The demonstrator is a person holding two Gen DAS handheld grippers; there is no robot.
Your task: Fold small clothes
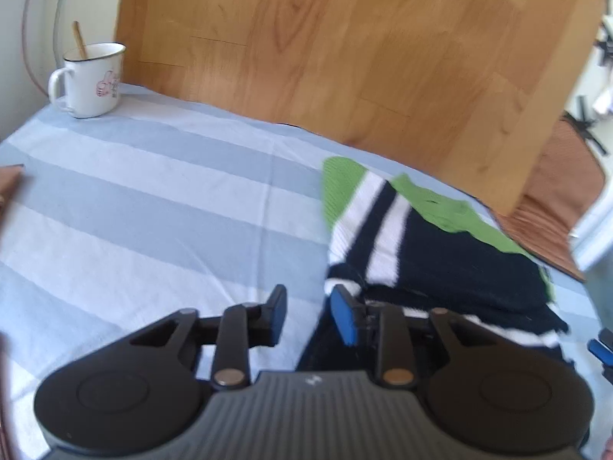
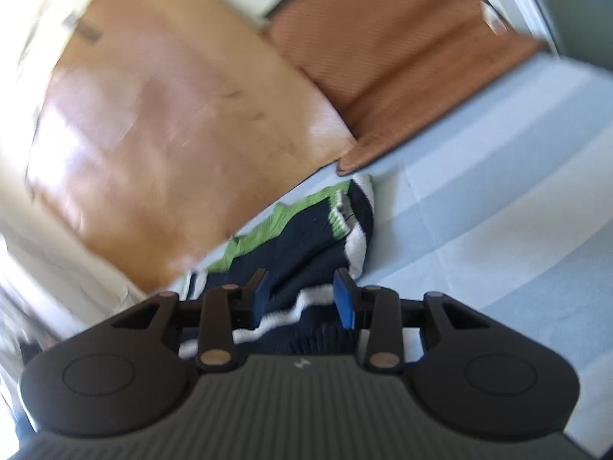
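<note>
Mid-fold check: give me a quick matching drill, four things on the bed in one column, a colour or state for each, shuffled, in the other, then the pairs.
Things:
1. mug
2. garment
3. bed sheet
4. left claw

States:
A. striped pale blue and white
B. open, nothing pinched
C. white, a stick standing in it
D. navy with white stripes and green parts, lying bunched

Pairs: 1-C, 2-D, 3-A, 4-B

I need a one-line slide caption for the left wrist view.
Left gripper open over the striped sheet, beside a folded navy, white and green garment; enamel mug behind.
</note>
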